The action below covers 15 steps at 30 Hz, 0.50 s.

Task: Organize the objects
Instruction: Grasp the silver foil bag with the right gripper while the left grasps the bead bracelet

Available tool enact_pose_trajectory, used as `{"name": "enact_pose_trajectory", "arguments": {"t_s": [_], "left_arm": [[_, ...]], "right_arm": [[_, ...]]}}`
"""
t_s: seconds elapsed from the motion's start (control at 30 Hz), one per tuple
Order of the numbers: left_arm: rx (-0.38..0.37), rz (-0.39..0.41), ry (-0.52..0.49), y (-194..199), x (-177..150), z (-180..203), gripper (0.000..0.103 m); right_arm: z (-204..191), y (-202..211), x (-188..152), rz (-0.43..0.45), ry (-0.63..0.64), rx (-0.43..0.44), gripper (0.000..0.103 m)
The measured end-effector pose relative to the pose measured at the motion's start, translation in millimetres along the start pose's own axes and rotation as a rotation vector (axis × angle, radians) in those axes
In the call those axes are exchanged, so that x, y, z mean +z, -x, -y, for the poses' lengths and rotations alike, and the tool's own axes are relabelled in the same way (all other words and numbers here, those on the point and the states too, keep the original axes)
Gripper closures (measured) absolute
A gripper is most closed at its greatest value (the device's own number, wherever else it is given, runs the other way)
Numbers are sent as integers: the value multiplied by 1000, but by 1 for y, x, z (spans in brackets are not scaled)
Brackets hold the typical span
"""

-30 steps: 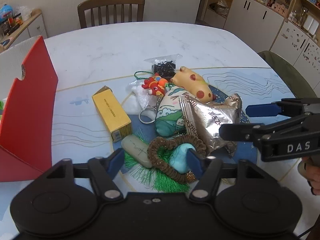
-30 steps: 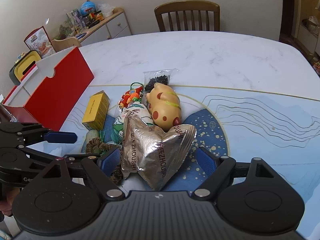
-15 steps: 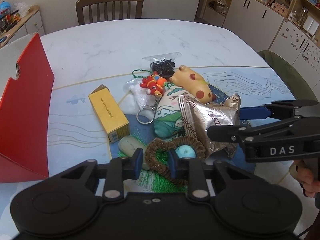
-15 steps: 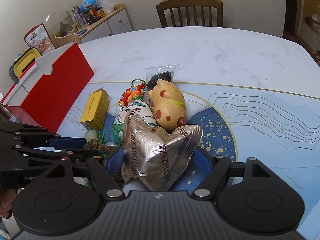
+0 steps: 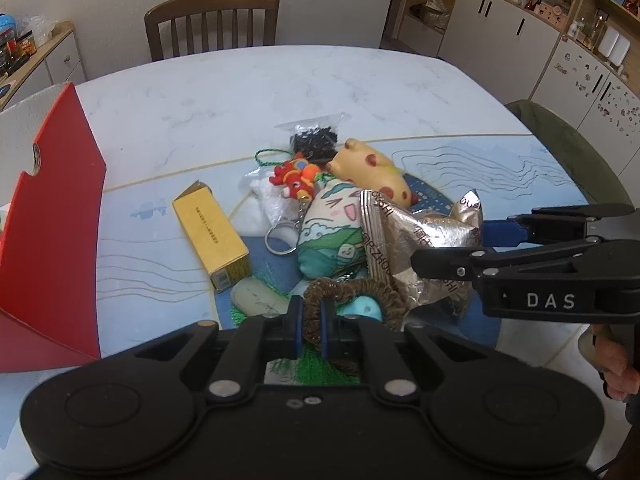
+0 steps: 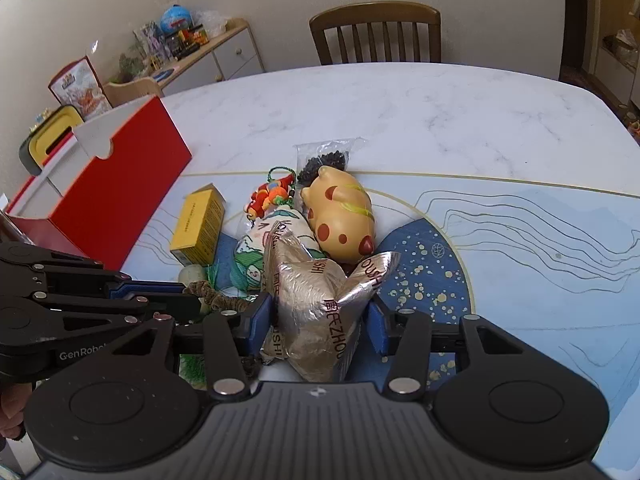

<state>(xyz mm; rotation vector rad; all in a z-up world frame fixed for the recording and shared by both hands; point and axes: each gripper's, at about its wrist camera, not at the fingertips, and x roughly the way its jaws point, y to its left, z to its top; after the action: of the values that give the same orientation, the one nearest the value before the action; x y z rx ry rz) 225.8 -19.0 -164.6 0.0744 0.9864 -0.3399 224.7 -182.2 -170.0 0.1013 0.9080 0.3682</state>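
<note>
Since a second ago both sets of jaws have closed in. The left gripper [image 5: 309,330], low in the centre of its frame, now pinches the near edge of the brown scrunchie [image 5: 352,294], jaws nearly together. The right gripper [image 6: 322,320] has narrowed onto the silver foil packet [image 6: 312,300]; its blue pads press the packet's two sides, jaws about half open. Both things lie in the pile on the table [image 5: 240,84], with the yellow box [image 5: 210,230] left of centre, the spotted toy pig [image 6: 340,216] just above the packet, and the red box [image 6: 120,196] at the left edge.
</note>
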Motion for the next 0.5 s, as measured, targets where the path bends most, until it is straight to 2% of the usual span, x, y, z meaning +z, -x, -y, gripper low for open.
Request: {"name": "enact_pose_trajectory", "arguments": {"t_s": [0.23,0.5], "left_arm": [[-19,35,15,20,1,2,97],[-54,55,64,55,5,-2,97]], "right_arm": [[1,29,1,51,-20,-7,56],[-16,64,4,71,21,-9,56]]}}
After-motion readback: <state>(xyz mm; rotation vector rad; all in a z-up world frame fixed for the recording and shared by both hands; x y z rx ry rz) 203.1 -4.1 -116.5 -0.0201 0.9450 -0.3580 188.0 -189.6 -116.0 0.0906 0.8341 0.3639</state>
